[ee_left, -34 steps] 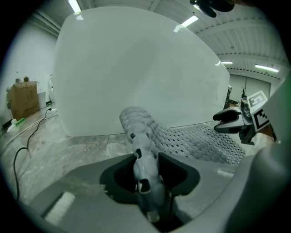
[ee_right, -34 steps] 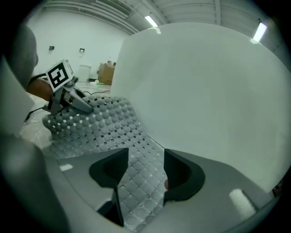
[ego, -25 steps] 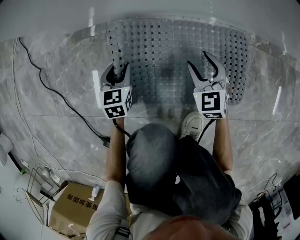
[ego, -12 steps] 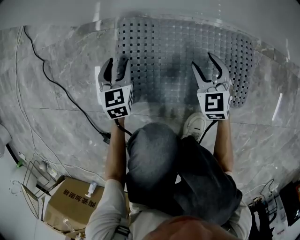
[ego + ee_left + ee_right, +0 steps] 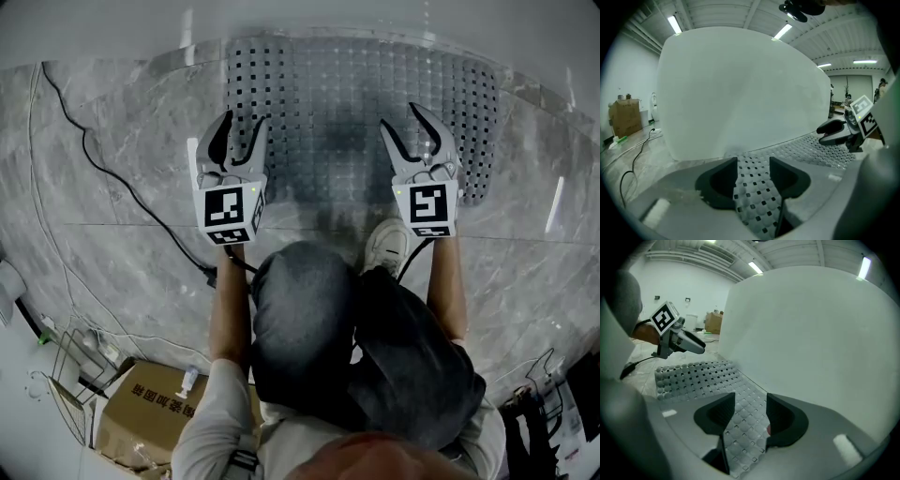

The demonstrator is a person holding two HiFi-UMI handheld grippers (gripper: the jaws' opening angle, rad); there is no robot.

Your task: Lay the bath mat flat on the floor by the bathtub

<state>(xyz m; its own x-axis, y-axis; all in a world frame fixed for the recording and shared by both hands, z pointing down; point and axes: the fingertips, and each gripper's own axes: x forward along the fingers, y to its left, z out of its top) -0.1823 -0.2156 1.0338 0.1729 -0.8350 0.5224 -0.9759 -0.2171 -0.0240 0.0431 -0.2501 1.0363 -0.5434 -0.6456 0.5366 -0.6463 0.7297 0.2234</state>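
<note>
The bath mat lay spread flat on the floor, its far edge running along the foot of the bathtub, with no fold or raised corner that the head view showed.

The left claw hung released above the mat's left edge. Its jaws had just been opening, and only the mat lying on the floor below showed between them, with nothing pinched. The right claw stood over the mat's right part. It was also unclenched, though its jaws had just been narrowing a little. Here too the mat showed between the jaws from below, free of the pads.

The likeliest upset seemed to come from that right claw. If it kept closing while low over the mat, it could nip the soft sheet, and any lift would then pull up a ridge. The freed left edge might also curl back up. The person's shoe sat at the mat's near edge, so a shuffle there could drag the mat away from the tub.

A second earlier, the left claw had held a strip of the mat's left edge lifted and curled off the floor. That edge had since gone down flat, and the left claw had let go and come up off it. The right claw had hardly shifted.
</note>
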